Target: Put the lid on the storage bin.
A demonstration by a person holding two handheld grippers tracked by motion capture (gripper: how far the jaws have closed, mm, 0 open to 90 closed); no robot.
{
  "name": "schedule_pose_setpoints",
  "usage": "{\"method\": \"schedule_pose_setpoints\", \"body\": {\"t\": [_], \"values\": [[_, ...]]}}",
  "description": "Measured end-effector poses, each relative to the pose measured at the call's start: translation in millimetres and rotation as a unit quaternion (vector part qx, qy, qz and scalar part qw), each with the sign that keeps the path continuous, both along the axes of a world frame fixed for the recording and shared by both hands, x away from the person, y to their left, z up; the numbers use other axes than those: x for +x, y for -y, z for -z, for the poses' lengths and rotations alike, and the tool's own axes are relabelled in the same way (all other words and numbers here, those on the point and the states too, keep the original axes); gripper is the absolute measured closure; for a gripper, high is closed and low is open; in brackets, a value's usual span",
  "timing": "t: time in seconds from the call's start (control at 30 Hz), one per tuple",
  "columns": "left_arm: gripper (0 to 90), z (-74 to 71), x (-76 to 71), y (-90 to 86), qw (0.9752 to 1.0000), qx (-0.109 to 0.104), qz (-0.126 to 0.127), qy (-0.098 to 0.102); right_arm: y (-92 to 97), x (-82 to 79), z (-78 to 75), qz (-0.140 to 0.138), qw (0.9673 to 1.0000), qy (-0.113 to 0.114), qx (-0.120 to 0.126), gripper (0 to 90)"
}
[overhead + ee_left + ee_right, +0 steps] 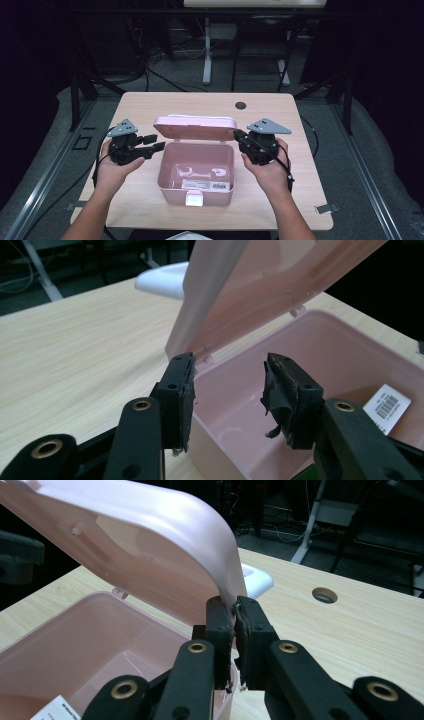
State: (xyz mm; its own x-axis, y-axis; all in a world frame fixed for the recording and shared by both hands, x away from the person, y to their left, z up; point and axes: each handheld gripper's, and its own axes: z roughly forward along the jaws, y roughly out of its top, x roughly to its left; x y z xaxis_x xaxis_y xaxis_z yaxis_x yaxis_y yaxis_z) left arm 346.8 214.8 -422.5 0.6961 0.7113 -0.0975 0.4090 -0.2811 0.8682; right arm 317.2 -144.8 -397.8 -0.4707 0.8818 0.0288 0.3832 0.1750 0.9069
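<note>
Sitting mid-bench (150, 105), the pink box (196, 172) has its lid (195, 127) raised on the far hinge, tilted back over the open tub. White label with barcode (206, 185) lies on the box floor; print too small to read. A white latch tab (194, 198) hangs at the near wall.

Right gripper (239, 136): fingers (220, 625) clenched on the lid's right edge. In the right gripper view the pink rim runs down between the two pads, with torn padding at the contact; the actual pinch line is hidden by the pads themselves.

Left gripper (152, 142): fingers (180, 390) released, standing apart, nothing pressed between them. In the left gripper view they straddle the box's left rear corner, near the hinge; one pad sits outside the wall, the other over the interior. Whether the outer pad brushes the wall cannot be told. The padding on the inner pad is ragged and peeling.

A white handle (255, 580) peeks out behind the lid, mostly covered. The surroundings beyond the bench are dark. A round hole (241, 105) sits at the far edge of the bench.
</note>
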Motion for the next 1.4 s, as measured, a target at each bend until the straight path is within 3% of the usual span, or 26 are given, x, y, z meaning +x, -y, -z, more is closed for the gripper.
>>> {"method": "schedule_pose_setpoints", "body": {"t": [0.3, 0.73, 1.4], "values": [[58.1, -14.3, -4.9, -2.1, 0.9993, 0.001, -0.017, 0.034, 1.2, -3.2, 1.5, -0.004, 1.0000, -0.004, 0.005, 84.3], [70.7, -26.7, -18.6, 5.6, 0.9976, 0.010, -0.016, 0.067, 2.8, -13.3, 4.3, -0.014, 0.9998, -0.013, 0.008, 81.8], [70.6, -28.4, -18.2, 1.6, 0.9985, 0.000, -0.004, 0.054, 11.5, -21.6, 3.1, -0.019, 0.9994, -0.024, 0.013, 77.1]]}}
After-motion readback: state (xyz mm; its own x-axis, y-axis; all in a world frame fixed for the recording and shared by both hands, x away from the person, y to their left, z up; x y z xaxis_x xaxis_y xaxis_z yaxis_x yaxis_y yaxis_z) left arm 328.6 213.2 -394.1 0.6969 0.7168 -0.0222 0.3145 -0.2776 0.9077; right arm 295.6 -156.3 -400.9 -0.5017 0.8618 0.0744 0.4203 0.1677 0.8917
